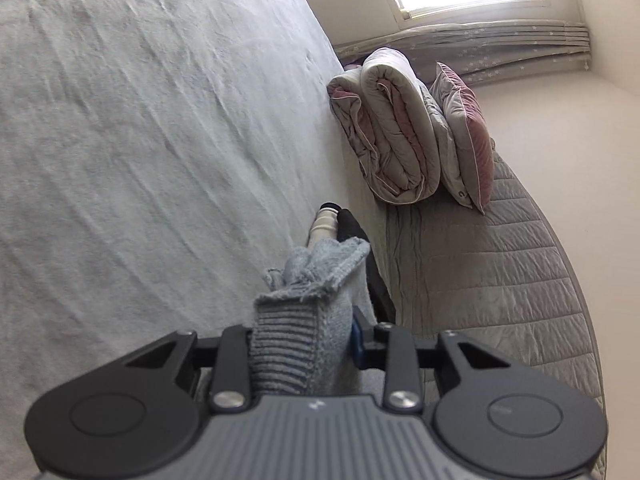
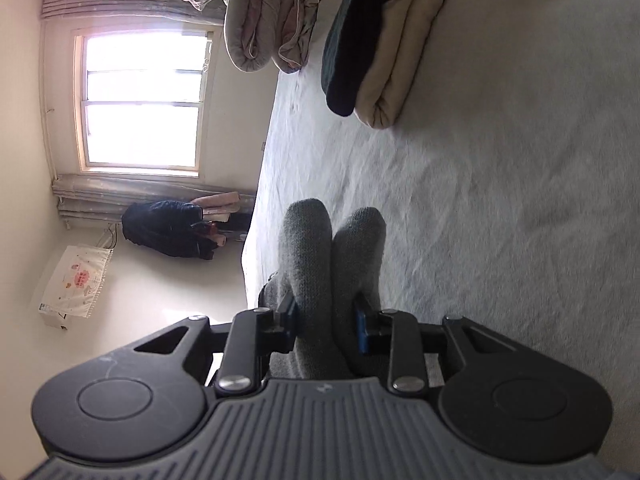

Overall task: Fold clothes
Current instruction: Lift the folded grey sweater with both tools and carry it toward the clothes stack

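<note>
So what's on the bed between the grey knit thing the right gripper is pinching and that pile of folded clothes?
Nothing, only bare bed sheet between the grey knit and the folded pile, in the right wrist view.

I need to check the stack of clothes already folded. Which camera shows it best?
The right wrist view: the folded stack, dark piece on cream ones, lies in full sight. The left wrist view shows only its end behind the held knit.

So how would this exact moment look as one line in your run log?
left hand-held gripper: shut on grey knit garment | right hand-held gripper: shut on it too | folded clothes: on bed
</note>
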### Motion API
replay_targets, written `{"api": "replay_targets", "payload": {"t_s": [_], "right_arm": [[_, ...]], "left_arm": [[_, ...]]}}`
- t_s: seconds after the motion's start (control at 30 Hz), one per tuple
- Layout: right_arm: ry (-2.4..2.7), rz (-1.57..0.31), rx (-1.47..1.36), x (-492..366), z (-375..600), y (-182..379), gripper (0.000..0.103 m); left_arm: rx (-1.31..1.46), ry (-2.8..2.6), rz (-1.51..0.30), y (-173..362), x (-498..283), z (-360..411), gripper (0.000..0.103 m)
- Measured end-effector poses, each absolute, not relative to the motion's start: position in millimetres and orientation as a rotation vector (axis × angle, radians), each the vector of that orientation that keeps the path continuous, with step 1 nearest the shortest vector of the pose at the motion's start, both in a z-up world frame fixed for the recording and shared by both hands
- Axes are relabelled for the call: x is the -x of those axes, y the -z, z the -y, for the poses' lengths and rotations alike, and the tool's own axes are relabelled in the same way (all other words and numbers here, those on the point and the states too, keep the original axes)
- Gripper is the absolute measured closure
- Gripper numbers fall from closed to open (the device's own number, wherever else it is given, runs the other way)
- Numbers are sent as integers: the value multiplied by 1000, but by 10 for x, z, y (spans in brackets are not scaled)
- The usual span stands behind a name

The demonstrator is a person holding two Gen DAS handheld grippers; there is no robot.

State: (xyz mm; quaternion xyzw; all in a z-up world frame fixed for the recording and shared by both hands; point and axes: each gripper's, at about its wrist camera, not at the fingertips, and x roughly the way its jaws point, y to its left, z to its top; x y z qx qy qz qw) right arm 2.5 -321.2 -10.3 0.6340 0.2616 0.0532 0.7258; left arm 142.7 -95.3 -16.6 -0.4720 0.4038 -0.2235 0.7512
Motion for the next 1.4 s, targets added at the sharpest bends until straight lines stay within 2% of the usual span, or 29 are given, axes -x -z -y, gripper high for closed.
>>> {"api": "replay_targets", "payload": {"t_s": [0.53, 0.77, 1.0, 1.07, 1.1, 1.13, 1.2, 1.4], "right_arm": [[-120, -473, -1208, -1436, 4492, -161, 71], [-112, -436, -1192, -1945, 4977, 75, 71], [-70, -424, -1200, -2166, 5309, 557, 71], [-44, -427, -1194, -2195, 5338, 730, 67], [-37, -420, -1193, -2188, 5331, 799, 61], [-30, -412, -1191, -2175, 5317, 852, 47], [-21, -395, -1150, -2130, 5277, 860, 36], [48, -266, -872, -1968, 5095, 442, 36]], "left_arm": [[1102, 506, -805, -186, -2594, 2360, 72], [1121, 513, -803, -83, -3048, 2836, 72], [1097, 456, -812, 303, -3181, 3048, 71], [1075, 427, -803, 421, -3168, 3065, 66], [1064, 415, -798, 474, -3161, 3070, 64], [1049, 413, -786, 488, -3151, 3054, 60], [1005, 406, -742, 436, -3136, 3001, 57], [768, 466, -545, 5, -3165, 2999, 52]]}}
